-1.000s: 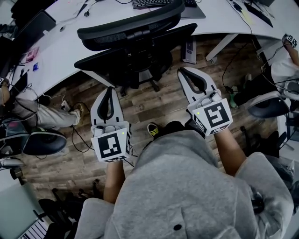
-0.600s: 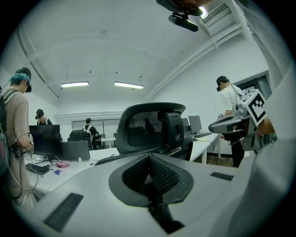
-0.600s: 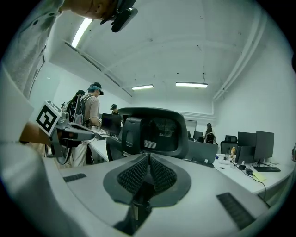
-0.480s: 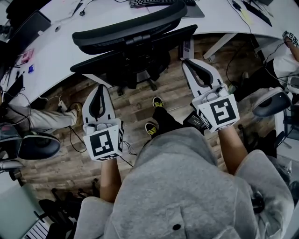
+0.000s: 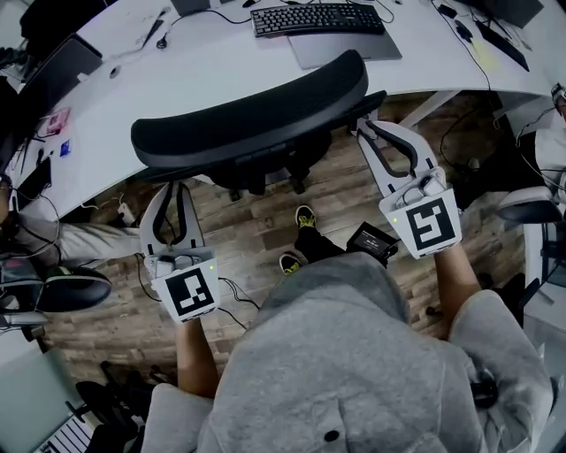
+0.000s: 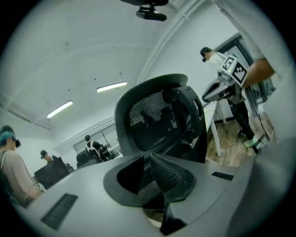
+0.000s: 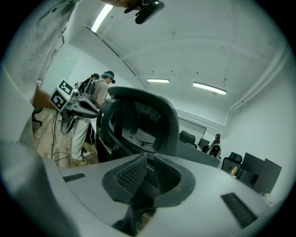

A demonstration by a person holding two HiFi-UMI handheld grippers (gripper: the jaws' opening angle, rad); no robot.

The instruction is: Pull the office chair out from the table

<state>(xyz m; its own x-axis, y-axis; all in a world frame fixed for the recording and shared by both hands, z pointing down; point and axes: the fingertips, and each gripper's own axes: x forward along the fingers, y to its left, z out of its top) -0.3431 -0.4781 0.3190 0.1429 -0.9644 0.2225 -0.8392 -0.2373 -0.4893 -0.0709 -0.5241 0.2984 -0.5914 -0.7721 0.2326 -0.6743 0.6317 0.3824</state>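
The black office chair [image 5: 248,115] stands tucked against the curved white table [image 5: 203,62], its mesh back facing me. My left gripper [image 5: 173,186] reaches to the left end of the backrest, jaws shut with nothing between them. My right gripper [image 5: 364,126] is at the backrest's right end, also shut and empty. Whether either tip touches the chair I cannot tell. In the left gripper view the chair back [image 6: 157,115] fills the middle beyond the closed jaws [image 6: 147,157]. The right gripper view shows the chair back [image 7: 138,120] beyond its jaws [image 7: 149,159].
A keyboard [image 5: 318,18] lies on the table behind the chair. Other chairs stand at the left [image 5: 71,287] and right [image 5: 531,203]. A seated person's leg [image 5: 80,239] and cables are on the wood floor, with a black box [image 5: 371,239] near my feet [image 5: 305,217].
Both grippers have moved forward to the two ends of the chair's backrest and rolled a little. I have stepped closer, so the backrest sits lower and larger in the head view.
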